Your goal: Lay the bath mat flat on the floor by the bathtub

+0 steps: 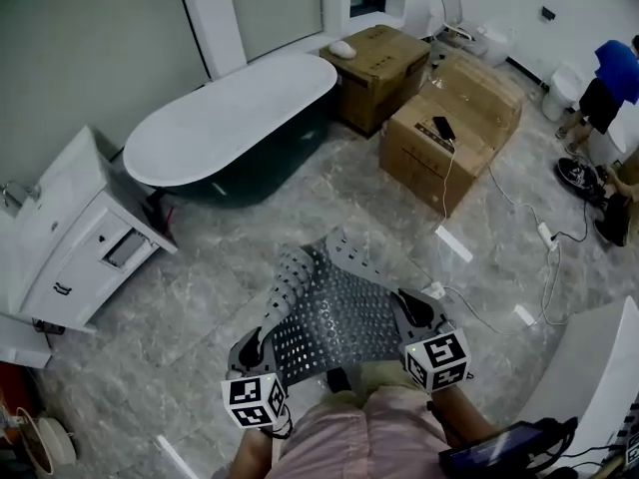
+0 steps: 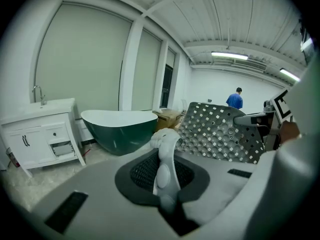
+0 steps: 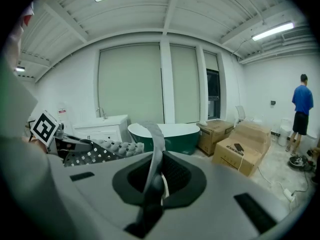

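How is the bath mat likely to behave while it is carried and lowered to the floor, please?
Probably floppy: held only at two corners by the left gripper and the right gripper, the bath mat curls over at its far end. Likely light for its size, being perforated throughout. Its suction cups might cling to the floor.

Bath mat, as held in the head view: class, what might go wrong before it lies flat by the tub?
1. The bath mat curls over at its far edge; it may land folded.
2. The left gripper and right gripper pinch only its near corners; it might slip.
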### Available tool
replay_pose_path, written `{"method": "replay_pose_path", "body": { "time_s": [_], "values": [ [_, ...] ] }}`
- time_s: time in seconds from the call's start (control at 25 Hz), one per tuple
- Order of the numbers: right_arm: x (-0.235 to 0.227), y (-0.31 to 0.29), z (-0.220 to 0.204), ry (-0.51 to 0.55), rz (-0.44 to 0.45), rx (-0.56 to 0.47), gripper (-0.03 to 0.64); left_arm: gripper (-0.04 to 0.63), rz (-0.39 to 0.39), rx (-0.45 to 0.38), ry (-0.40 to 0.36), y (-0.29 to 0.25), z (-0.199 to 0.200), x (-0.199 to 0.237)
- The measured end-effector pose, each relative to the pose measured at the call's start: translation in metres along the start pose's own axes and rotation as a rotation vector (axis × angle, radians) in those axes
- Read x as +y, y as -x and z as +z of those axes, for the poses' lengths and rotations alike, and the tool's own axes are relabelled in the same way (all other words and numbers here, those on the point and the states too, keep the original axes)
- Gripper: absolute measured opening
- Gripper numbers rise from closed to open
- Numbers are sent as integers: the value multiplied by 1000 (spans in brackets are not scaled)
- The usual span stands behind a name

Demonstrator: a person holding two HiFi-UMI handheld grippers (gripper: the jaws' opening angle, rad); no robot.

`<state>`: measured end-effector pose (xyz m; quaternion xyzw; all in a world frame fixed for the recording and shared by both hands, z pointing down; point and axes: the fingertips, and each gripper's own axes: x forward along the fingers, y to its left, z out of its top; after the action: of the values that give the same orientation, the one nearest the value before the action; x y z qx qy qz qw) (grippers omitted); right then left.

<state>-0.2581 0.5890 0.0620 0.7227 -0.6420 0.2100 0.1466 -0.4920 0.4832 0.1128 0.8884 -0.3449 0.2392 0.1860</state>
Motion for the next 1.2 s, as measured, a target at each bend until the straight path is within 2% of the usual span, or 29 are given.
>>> {"method": "replay_pose_path", "body": {
  "time_s": [0.24, 0.48, 0.68, 0.84, 1.2],
  "values": [
    [-26, -17, -1, -29, 4, 0, 28, 38, -11, 21, 3, -26, 3, -13],
    [-66, -57, 0, -61, 42, 16, 26, 37, 17, 53, 12, -74, 23, -20],
    [-115, -86, 12, -63, 68, 21, 26, 38, 18, 83, 68, -121, 42, -40],
    [-166, -111, 27, -79, 56, 16, 26, 38, 21, 84, 93, -157, 69, -60],
    [-235, -145, 63, -109, 80, -43, 26, 37, 41, 52, 41, -221, 127, -92]
  ]
}}
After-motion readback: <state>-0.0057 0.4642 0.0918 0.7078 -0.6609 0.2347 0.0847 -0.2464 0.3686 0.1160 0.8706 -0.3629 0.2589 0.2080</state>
